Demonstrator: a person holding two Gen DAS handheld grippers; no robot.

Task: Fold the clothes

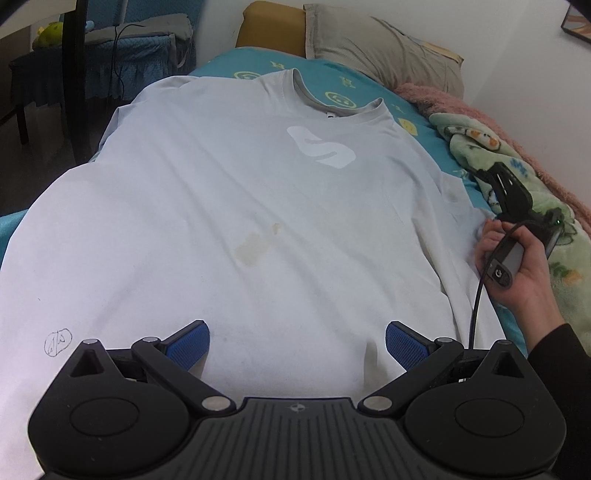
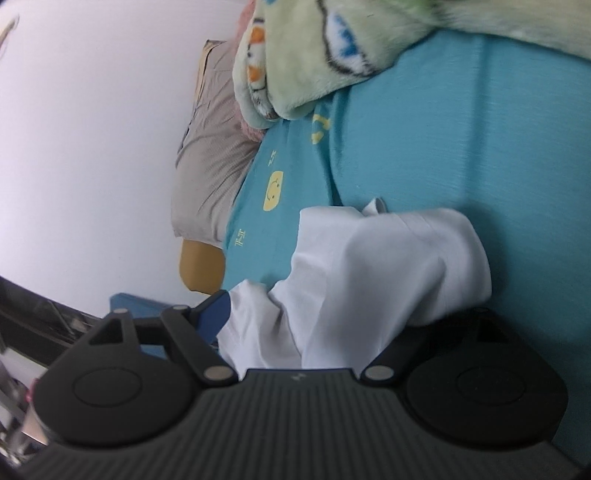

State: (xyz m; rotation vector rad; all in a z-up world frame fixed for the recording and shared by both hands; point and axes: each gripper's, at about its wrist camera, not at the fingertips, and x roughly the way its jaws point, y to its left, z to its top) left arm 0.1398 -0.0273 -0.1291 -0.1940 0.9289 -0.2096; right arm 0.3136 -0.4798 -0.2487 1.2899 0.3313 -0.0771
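Observation:
A white T-shirt (image 1: 229, 206) lies spread face up on the teal bed sheet (image 1: 332, 85), collar at the far end, with a white logo on the chest and a faint stain mid-body. My left gripper (image 1: 297, 343) hovers open over the hem, its blue pads (image 1: 188, 345) wide apart. A hand holds my right gripper (image 1: 491, 177) at the shirt's right side. In the right wrist view, the right gripper (image 2: 317, 310) stands open with the white sleeve (image 2: 388, 258) bunched between its fingers. The cloth covers its right finger.
A grey pillow (image 1: 380, 48) and a mustard cushion (image 1: 269, 26) sit at the head of the bed. A green plush blanket (image 1: 517, 155) and a pink one (image 1: 443, 99) run along the right side. A blue-covered chair (image 1: 129, 55) and a black pole (image 1: 74, 74) stand left of the bed.

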